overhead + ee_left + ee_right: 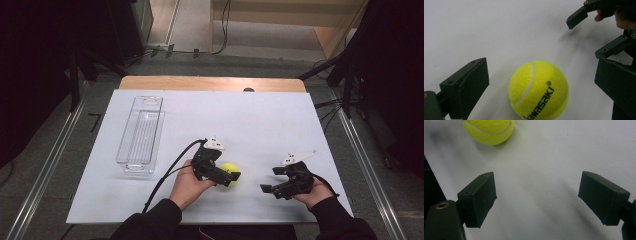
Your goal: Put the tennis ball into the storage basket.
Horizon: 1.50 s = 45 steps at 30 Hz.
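Your left tongs (pixel 235 178) are standing wide around the tennis ball (pixel 229 169), which is sitting on the white bench (pixel 260 120) toward the near edge, a little right of centre. In the left gripper view the ball (pixel 538 90) is lying between the two jaws with a gap on each side, so nothing is pinching it yet. Your right tongs (pixel 266 188) are also gaping wide and holding nothing, hovering just right of the ball; in the right gripper view the ball (pixel 488 130) is sitting at the far left, clear of them (pixel 537 197).

Expect the ball to be light, felt-covered and springy, giving a little under pressure. The felt should be gripping well, but a round thing is likely rolling off at a nudge from one jaw alone. You are best closing across its widest middle, both jaws meeting it together.

Open bench is stretching far and right of the ball. The clear plastic tray (pixel 141 134) is lying well apart at the far left, its long side running near to far. The near bench edge is close to your hands, so be keeping any roll away from it.
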### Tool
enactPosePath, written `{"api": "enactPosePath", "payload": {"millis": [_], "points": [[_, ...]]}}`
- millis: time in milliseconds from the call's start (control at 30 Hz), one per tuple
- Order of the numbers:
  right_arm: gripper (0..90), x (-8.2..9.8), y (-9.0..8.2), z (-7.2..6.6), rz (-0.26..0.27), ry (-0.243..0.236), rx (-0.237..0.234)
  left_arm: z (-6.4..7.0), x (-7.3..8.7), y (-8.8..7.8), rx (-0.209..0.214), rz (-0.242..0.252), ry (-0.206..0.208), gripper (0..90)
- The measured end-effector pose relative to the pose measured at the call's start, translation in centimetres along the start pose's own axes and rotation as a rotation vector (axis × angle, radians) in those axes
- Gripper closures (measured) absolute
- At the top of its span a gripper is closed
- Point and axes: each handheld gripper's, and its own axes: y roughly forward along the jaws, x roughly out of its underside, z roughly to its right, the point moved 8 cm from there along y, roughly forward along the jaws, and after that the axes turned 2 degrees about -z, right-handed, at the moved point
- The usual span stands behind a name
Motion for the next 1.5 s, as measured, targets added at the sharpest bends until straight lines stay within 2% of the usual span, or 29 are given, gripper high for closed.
{"api": "enactPosePath", "payload": {"millis": [167,267,300,433,800,900,933,967,1067,1500], "points": [[12.9,0.0,0.0,0.0,-0.002,-0.001,0.001,0.1,0.6,0.7,0.012,-0.012,-0.015,0.1],[12.9,0.0,0.0,0.0,-0.002,-0.002,0.001,0.1,1.0,1.1,0.0,-0.028,-0.015,0.1],[12.9,0.0,0.0,0.0,-0.002,-0.003,0.002,0.1,1.3,1.4,-0.008,-0.045,-0.007,0.1],[12.9,0.0,0.0,0.0,-0.002,-0.004,0.001,0.0,1.6,1.7,-0.024,-0.06,-0.005,2.6],[12.9,0.0,0.0,0.0,-0.002,-0.002,0.003,0.2,2.7,2.9,-0.033,-0.111,0.027,2.8],[12.9,0.0,0.0,0.0,0.001,-0.001,0.002,0.2,2.9,3.0,-0.043,-0.107,0.034,8.0],[12.9,0.0,0.0,0.0,0.0,0.0,0.002,0.2,3.0,3.0,-0.046,-0.11,0.036,15.9],[12.9,0.0,0.0,0.0,0.0,0.0,0.002,0.2,3.0,3.0,-0.046,-0.11,0.036,16.4],[12.9,0.0,0.0,0.0,0.002,0.0,0.001,0.0,3.2,3.1,-0.051,-0.113,0.046,25.7],[12.9,0.0,-0.1,0.1,0.004,0.001,0.0,-0.1,2.9,2.7,-0.042,-0.104,0.029,26.8]]}}
